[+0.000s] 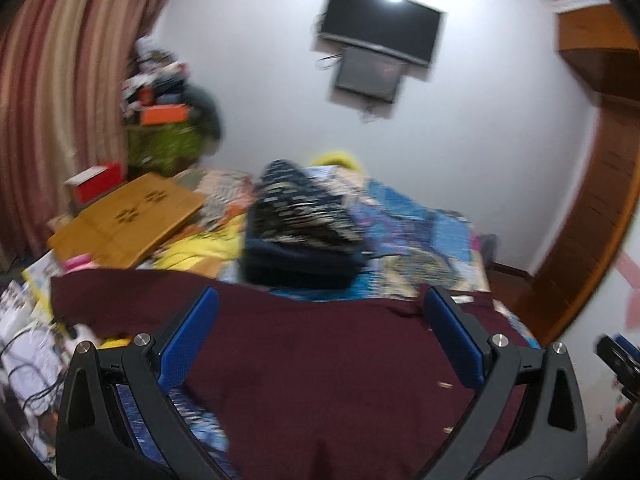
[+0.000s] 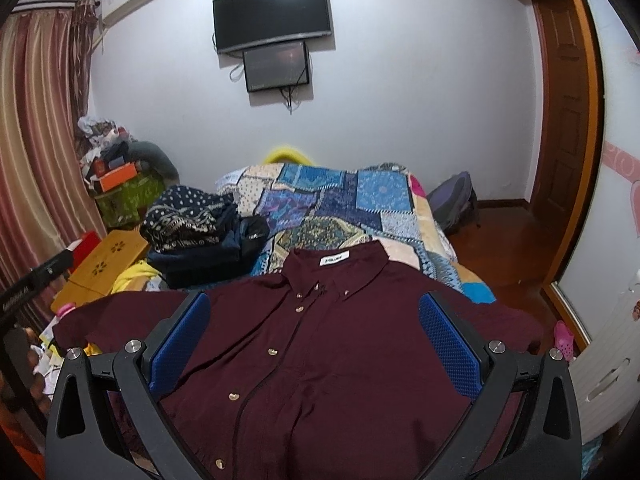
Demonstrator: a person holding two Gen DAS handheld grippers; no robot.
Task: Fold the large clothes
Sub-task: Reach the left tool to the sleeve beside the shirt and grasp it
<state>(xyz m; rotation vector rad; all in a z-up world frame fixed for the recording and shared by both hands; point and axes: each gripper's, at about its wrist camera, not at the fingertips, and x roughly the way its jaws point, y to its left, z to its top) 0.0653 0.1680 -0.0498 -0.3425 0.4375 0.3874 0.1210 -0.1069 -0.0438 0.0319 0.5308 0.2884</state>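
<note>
Step judged: pre-fold, maroon button-up shirt spread front-up on patchwork quilt, lower centre of right wrist view, collar toward upper frame. Left gripper and right gripper both spread wide, gripping nothing, hovered over shirt. Next prob. needs pinch on sleeve/side edge. Count: 1 shirt, 2 grippers, approx. 6 buttons, 1 folded clothes pile mid-left.

Dim fisheye views, left possibly motion-blurred, right sharp

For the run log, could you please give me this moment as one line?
stage: before first fold | shirt: flat on bed, buttoned, collar away | left gripper: open, empty | right gripper: open, empty
</note>
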